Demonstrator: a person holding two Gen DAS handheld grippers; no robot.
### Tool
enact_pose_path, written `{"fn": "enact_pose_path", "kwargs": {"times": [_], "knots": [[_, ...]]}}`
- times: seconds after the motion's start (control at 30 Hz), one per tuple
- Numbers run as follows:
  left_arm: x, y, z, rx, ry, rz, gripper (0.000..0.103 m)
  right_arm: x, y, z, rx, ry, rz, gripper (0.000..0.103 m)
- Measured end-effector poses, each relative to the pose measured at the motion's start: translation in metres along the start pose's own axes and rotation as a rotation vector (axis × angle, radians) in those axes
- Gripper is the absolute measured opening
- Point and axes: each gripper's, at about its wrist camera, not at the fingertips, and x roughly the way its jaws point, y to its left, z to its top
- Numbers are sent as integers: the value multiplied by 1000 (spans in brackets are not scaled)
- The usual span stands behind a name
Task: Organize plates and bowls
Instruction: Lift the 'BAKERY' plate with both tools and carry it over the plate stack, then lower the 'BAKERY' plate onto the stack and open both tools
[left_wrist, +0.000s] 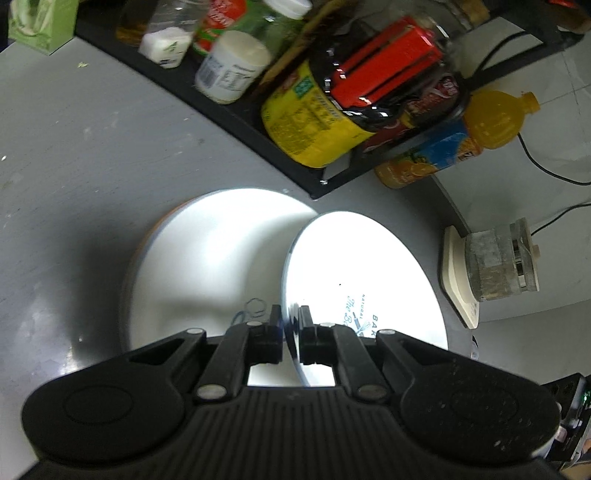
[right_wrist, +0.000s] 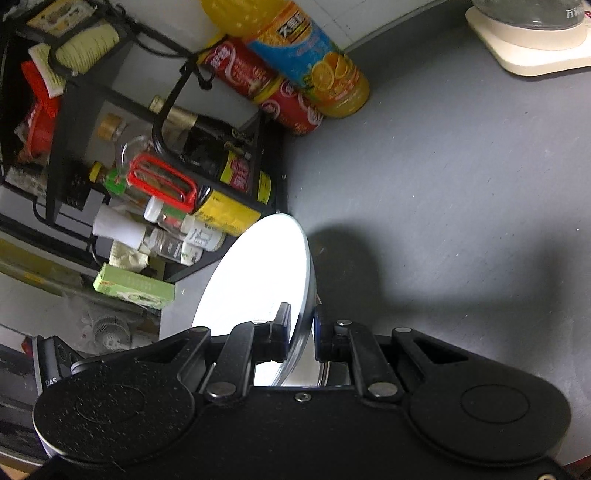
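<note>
In the left wrist view my left gripper (left_wrist: 290, 314) is shut on the rim of a white plate with blue lettering (left_wrist: 365, 280), held tilted on edge above the grey counter. Behind it a larger white plate with an orange rim (left_wrist: 207, 266) lies flat on the counter. In the right wrist view my right gripper (right_wrist: 301, 317) is shut on the rim of a white bowl (right_wrist: 258, 273), held tilted, its bright inside facing left. The bowl's lower part is hidden behind the gripper body.
A black wire rack (left_wrist: 236, 122) holds jars, bottles and a red-handled container (left_wrist: 388, 70); it also shows in the right wrist view (right_wrist: 170, 177). An orange juice bottle (right_wrist: 310, 55) and red cans (right_wrist: 266, 88) stand beside it. A cream base with a grey object (left_wrist: 495, 266) sits right.
</note>
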Motion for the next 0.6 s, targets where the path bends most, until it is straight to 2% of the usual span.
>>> {"fn": "enact_pose_path", "kwargs": {"times": [0.37, 0.6], "knots": [[7, 25, -6, -33, 18, 52, 8, 21, 17, -12, -74, 36, -71, 12], [14, 34, -8, -51, 47, 112, 11, 33, 26, -17, -111, 41, -121, 10]]}}
